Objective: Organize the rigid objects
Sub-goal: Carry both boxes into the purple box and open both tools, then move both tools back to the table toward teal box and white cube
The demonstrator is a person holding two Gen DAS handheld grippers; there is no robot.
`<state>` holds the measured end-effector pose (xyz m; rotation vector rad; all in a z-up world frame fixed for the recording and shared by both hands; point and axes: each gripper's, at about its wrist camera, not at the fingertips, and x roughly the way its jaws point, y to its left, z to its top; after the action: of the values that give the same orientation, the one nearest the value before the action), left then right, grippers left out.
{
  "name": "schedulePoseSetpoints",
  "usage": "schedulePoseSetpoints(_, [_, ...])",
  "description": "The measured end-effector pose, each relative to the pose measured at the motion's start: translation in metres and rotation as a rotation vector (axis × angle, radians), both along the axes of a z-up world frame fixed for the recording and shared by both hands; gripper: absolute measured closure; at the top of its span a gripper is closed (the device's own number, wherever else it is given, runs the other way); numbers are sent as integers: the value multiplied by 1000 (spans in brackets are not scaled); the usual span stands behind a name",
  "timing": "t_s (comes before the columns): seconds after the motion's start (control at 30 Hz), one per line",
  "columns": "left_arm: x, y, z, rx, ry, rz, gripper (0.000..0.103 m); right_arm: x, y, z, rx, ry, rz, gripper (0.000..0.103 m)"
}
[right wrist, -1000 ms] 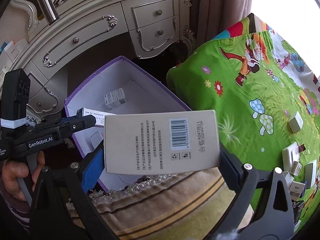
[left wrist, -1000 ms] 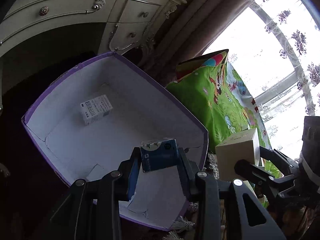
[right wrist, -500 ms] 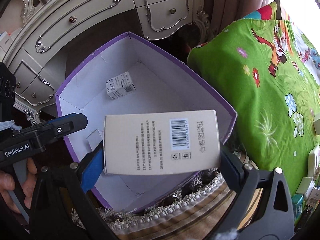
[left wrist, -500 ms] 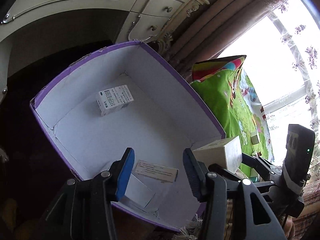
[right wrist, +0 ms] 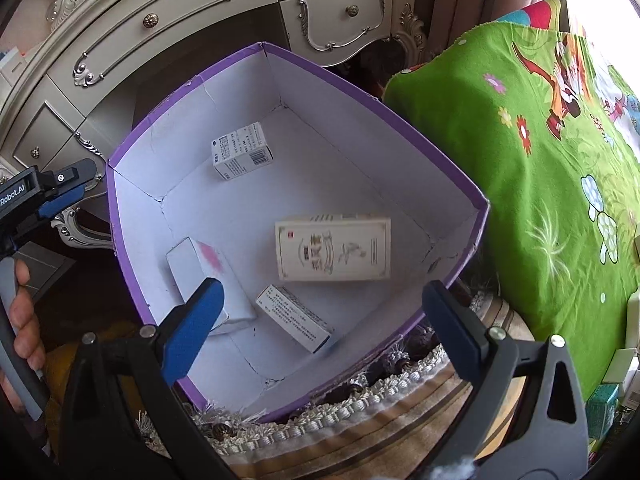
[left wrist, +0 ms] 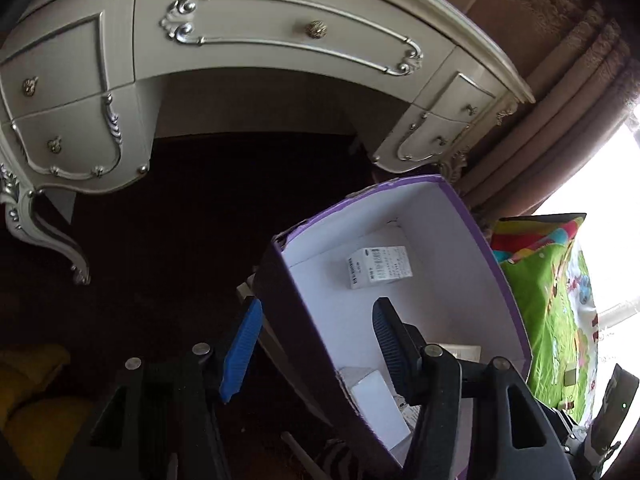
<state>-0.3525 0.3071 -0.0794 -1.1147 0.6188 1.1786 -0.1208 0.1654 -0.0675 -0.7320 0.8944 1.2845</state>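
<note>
A purple carton with a white inside point(right wrist: 400, 120) stands on the floor and holds several small boxes. A beige box point(right wrist: 332, 248) lies in its middle, a white box with a barcode point(right wrist: 242, 156) at the back, a white box with a pink mark point(right wrist: 208, 272) at the left, and a slim white box point(right wrist: 296, 318) at the front. My right gripper point(right wrist: 316, 316) is open and empty above the carton's front. My left gripper point(left wrist: 316, 344) is open and empty, straddling the carton's left wall point(left wrist: 304, 320); it also shows in the right wrist view point(right wrist: 60, 192).
A cream dresser with silver trim point(left wrist: 240, 40) stands behind the carton. A green cartoon-print cloth point(right wrist: 540, 160) lies to the right, with several small boxes point(right wrist: 616, 380) at its near edge. A fringed rug point(right wrist: 360, 420) lies in front. Brown curtains point(left wrist: 560, 100) hang at the back right.
My right gripper has opened and the beige box has dropped into the carton. My left gripper, which let go of its blue box earlier, has swung left over the carton's wall.
</note>
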Motion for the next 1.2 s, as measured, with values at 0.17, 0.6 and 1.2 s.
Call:
schedulePoseSetpoints(0.17, [25, 28, -45, -116, 60, -98, 74, -4, -6, -2, -6, -13, -6, 2])
schedulePoseSetpoints(0.6, [80, 67, -37, -35, 171, -303, 76, 17, -30, 9, 60, 75, -112, 2])
schedulePoseSetpoints(1.2, [162, -59, 102, 252, -230, -613, 45, 34, -94, 45, 166, 103, -141, 2])
